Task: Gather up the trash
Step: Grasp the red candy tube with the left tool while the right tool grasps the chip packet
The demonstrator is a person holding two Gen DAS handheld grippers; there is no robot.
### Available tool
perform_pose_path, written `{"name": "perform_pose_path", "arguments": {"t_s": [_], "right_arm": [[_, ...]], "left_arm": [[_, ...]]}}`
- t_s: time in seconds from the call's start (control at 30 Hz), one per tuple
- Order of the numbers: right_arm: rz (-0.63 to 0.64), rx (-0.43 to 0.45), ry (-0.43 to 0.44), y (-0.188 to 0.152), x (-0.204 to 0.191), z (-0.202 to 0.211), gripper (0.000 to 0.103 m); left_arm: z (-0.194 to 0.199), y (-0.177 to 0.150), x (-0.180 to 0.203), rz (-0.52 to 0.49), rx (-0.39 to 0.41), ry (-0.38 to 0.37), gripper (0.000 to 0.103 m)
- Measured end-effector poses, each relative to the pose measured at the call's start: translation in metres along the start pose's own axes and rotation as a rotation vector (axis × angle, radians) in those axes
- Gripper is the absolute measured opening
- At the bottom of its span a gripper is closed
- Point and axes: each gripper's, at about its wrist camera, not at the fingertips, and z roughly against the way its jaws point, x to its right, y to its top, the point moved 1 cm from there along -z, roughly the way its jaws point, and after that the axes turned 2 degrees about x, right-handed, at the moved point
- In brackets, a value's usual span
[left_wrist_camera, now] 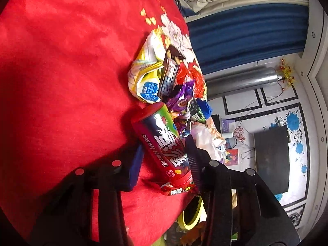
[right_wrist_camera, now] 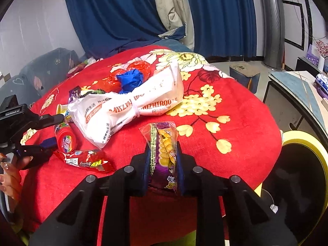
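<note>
Clamped between the pads of the right gripper (right_wrist_camera: 163, 160) is a purple snack packet (right_wrist_camera: 164, 153), clear at its top so the yellow pieces inside show; it stands upright between the jaws, just above the red flowered cloth (right_wrist_camera: 235, 123) that covers the table.

Off to the left, the left gripper (left_wrist_camera: 164, 157) has a red candy canister (left_wrist_camera: 164, 143) lying on its side between its fingers. The ribbed right finger (left_wrist_camera: 193, 164) lies against the canister's side; the blue pad (left_wrist_camera: 135, 164) of the other finger is beside it, and whether that pad touches cannot be told. In the right wrist view the canister's round lid (right_wrist_camera: 66, 140) faces the camera, with a hand (right_wrist_camera: 12, 170) on the gripper's handle. A flat red wrapper (right_wrist_camera: 88, 161) lies on the cloth just below the canister.

Behind these sits a large white bag (right_wrist_camera: 131, 106), crumpled and tied round its middle, lying across the cloth. Beyond it rest a crumpled red plastic bag (right_wrist_camera: 131, 71) and a blue wad (right_wrist_camera: 131, 80) touching it. More wrappers are heaped beside the canister in the left wrist view: a yellow-and-white pouch (left_wrist_camera: 143, 75), a dark packet (left_wrist_camera: 169, 78) and purple foil (left_wrist_camera: 182, 98).

At the table's right edge stands a bin with a yellow rim (right_wrist_camera: 303, 141); its inside is dark and what it holds cannot be seen.
</note>
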Motion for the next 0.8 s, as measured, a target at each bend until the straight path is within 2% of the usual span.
{"name": "perform_pose_path", "arguments": {"t_s": [0.17,0.47,0.67,0.8], "right_arm": [[-0.006,0.028,0.004,0.001,0.001,0.009,0.02],[0.004,0.085,0.023,0.009,-0.002,0.033,0.02],[-0.012,0.121,0.027,0.014,0.002,0.051,0.02],[-0.018,0.147,0.017,0.017,0.007,0.063,0.02]], "left_arm": [[0.02,0.006,0.015,-0.092,0.072,0.01,0.03],[0.04,-0.003,0.063,-0.3,0.168,0.017,0.029],[0.04,-0.02,0.101,-0.45,0.187,-0.001,0.028],[0.035,-0.031,0.116,-0.515,0.183,-0.01,0.028]]}}
